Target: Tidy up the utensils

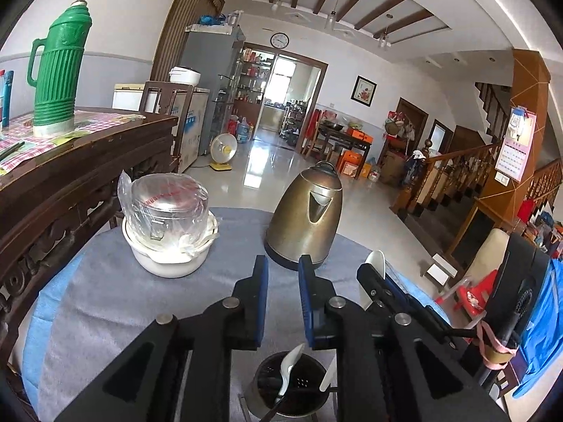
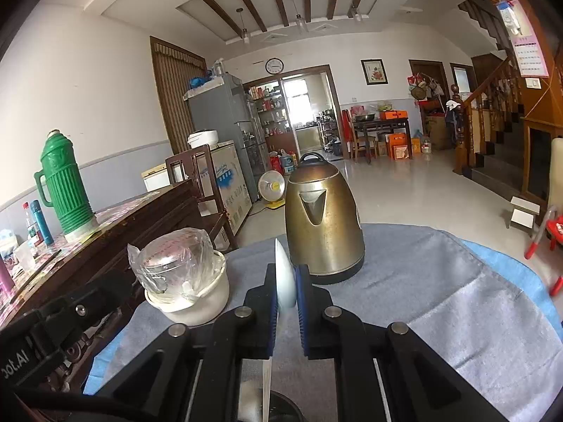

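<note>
My left gripper (image 1: 283, 263) hangs with jaws apart and empty over the holder (image 1: 290, 383) at six o'clock, one spoon (image 1: 289, 372) inside. My right gripper (image 2: 285, 274) clamps a white spoon (image 2: 284, 277) bowl-up, ready for dropping handle-first.

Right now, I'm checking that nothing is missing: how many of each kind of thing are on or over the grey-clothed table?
White utensils: 3
Kettle: 1
White bowl: 1
Wrapped container: 1
Utensil holder: 1
Total: 7
</note>
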